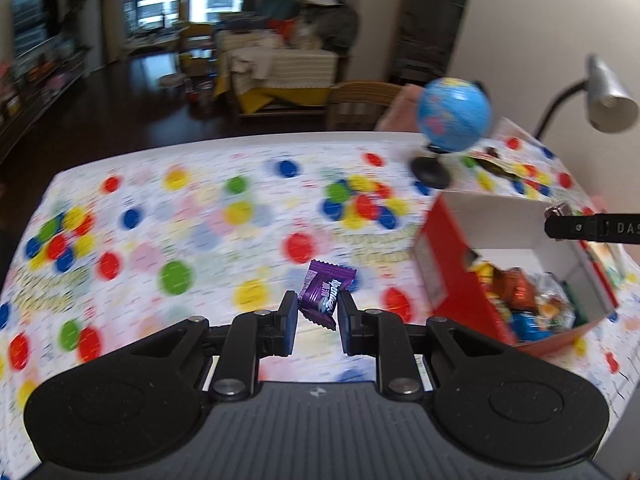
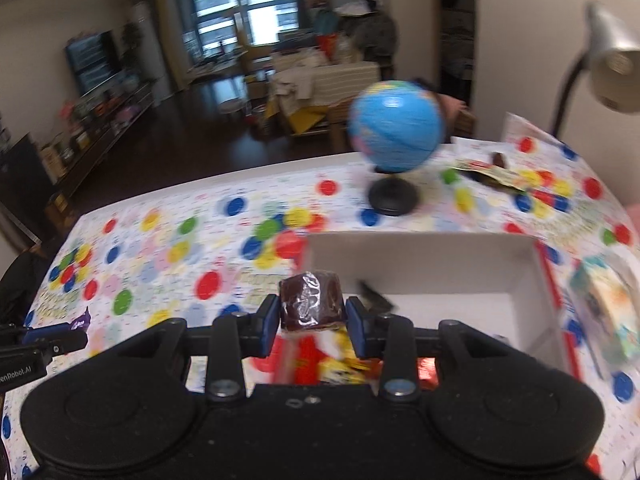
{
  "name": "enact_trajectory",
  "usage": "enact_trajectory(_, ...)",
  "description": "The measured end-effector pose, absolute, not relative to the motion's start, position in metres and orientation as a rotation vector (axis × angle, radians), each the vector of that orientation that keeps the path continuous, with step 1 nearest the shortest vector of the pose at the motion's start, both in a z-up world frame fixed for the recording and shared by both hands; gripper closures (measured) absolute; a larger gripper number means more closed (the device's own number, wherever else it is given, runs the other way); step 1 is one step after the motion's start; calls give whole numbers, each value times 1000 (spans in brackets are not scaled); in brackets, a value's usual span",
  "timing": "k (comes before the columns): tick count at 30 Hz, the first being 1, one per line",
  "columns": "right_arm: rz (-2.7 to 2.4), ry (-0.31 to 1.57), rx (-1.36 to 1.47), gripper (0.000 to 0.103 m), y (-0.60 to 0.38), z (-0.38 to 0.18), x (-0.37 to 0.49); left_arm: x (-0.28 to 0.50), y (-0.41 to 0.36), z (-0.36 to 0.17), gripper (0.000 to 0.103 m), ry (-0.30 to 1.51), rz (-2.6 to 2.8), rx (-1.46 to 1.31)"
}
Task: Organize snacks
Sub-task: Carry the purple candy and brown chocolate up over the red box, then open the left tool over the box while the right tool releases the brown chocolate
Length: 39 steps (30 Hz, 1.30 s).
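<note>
From the left wrist camera, the left gripper (image 1: 318,310) has its jaws clenched on a purple candy wrapper (image 1: 325,295), which stands tilted between the blue pads above the dotted worktop (image 1: 192,220). The landmark here is the red cardboard box (image 1: 452,276) with a white inside: it sits to the right of the held candy, well apart from it, and its near end holds a heap of wrapped snacks (image 1: 528,300) in orange, yellow and blue. Beyond the box stands a blue globe (image 1: 454,114) on a black foot, and further right a grey desk lamp (image 1: 610,96). The tip of the right gripper (image 1: 560,220) pokes in over the box's far right rim. From the right wrist camera, the right gripper (image 2: 312,314) has its jaws grasping a dark brown candy in clear film (image 2: 310,300), held above the near left part of the box (image 2: 420,264); red and yellow wrappers (image 2: 332,360) lie in the box below it. The globe (image 2: 396,132) stands just behind the box, the lamp (image 2: 612,64) behind and right of it. Far left of the box, the left gripper (image 2: 60,340) shows, with a scrap of purple wrapper (image 2: 80,322) at its tip.
</note>
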State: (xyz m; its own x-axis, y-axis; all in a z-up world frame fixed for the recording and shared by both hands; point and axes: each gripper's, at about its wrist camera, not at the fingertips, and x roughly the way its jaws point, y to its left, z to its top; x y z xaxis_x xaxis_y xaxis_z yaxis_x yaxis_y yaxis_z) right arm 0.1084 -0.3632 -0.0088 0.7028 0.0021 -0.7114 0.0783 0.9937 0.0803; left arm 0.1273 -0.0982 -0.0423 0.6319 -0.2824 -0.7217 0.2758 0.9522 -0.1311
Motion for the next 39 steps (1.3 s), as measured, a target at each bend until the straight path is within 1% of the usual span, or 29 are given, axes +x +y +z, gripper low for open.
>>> enact_trajectory(10, -165, 795, 176, 69, -445, -20, 79, 143, -198, -40, 83, 849, -479, 59)
enact_trajectory(20, -176, 877, 181, 69, -490, -53, 76, 160, -289, -66, 83, 893, -570, 175)
enact_trajectory(28, -161, 919, 170, 69, -507, -79, 95, 182, -329, -91, 83, 945, -578, 244)
enact_trajectory(34, -148, 942, 171, 69, -513, -93, 108, 195, -343, -108, 83, 995, -571, 275)
enact_trajectory(39, -138, 972, 188, 67, -518, -102, 111, 193, -352, -119, 83, 1030, -578, 312)
